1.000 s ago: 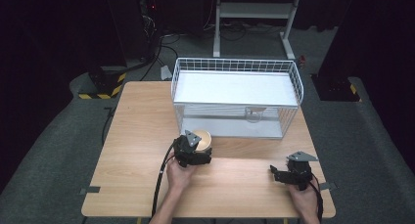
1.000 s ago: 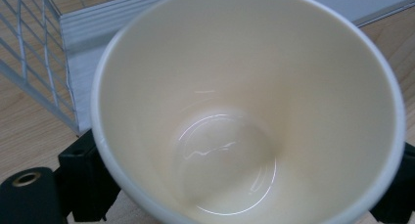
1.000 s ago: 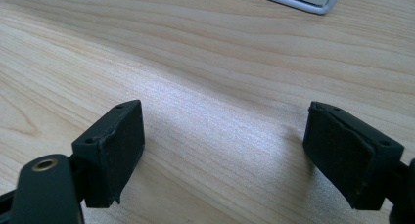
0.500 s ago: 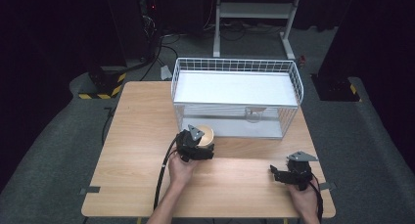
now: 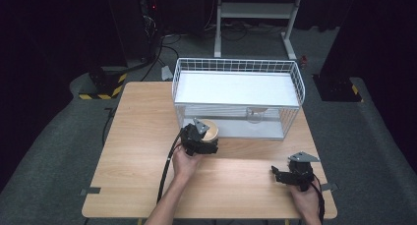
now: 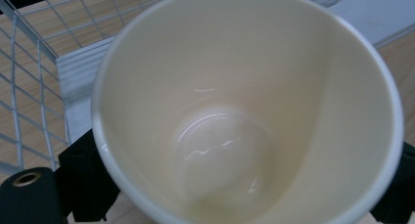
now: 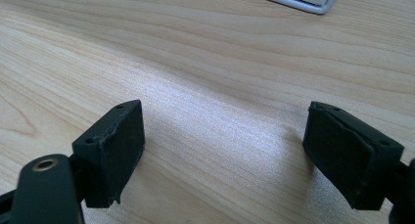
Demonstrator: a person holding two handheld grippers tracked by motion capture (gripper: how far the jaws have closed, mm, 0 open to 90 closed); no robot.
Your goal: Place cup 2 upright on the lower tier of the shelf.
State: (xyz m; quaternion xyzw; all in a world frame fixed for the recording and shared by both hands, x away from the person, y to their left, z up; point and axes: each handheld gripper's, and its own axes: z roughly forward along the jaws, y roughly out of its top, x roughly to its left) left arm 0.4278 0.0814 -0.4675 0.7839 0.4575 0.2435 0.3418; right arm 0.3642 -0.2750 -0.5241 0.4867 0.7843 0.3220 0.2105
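Since a moment ago, my left tool (image 5: pixel 200 139) has carried the cup (image 5: pixel 210 132) a little forward and to the right, closer to the wire basket (image 5: pixel 236 66). My left tool is clamped on the cup — in the left tool view I look right down into its cream inside (image 6: pixel 244 111), with a black jaw at each side of it. The cup sits at the front left corner of the basket, just beside the wire wall, above the tabletop (image 5: pixel 142 131). The basket lies straight ahead of the cup, so I think the next move is up and over that wall. My right tool (image 5: pixel 290 176) rests far off near the right front edge, its jaws wide apart with nothing between them — my left hand is much nearer.
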